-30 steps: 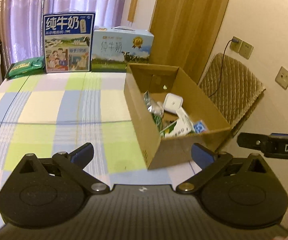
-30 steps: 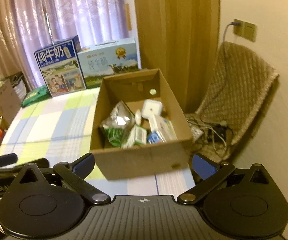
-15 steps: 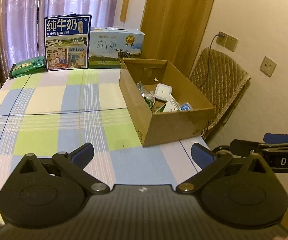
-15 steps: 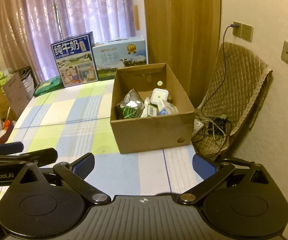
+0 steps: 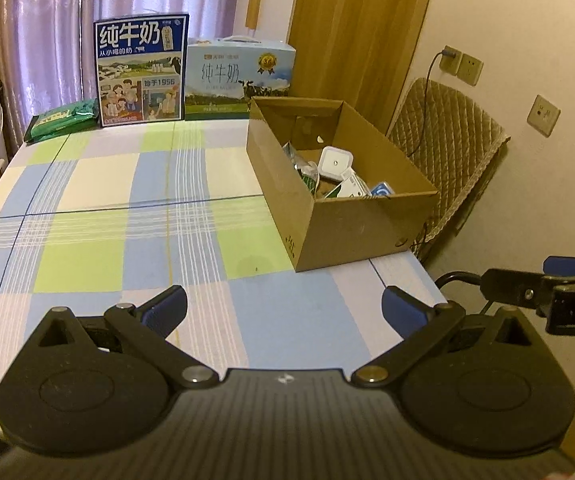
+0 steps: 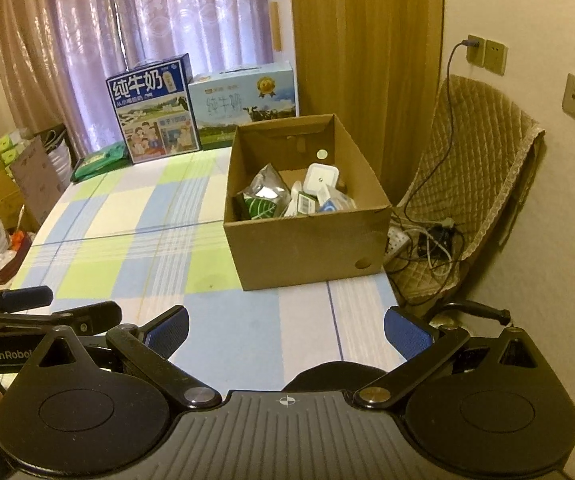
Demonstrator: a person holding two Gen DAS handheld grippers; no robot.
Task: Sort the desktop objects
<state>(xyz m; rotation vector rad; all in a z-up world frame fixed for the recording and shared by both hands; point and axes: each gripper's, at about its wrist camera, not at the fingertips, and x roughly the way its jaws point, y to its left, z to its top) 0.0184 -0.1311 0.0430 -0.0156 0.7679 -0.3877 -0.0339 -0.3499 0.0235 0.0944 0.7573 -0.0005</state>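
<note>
- both grippers have pulled back from the cardboard box [image 5: 343,200] since a second ago, so it now sits farther ahead of the fingers.
- left gripper [image 5: 283,312] hovers over the checked desk [image 5: 127,240], its fingers [image 5: 165,310] spread wide and holding nothing.
- right gripper [image 6: 285,328] likewise has its fingers [image 6: 405,334] spread and empty.
- box stands ahead and slightly right of the left fingers, holding a white square device [image 6: 319,178], a foil bag [image 6: 267,188] and small packets.
- two milk cartons [image 5: 141,70] stand far beyond, by the curtain.
</note>
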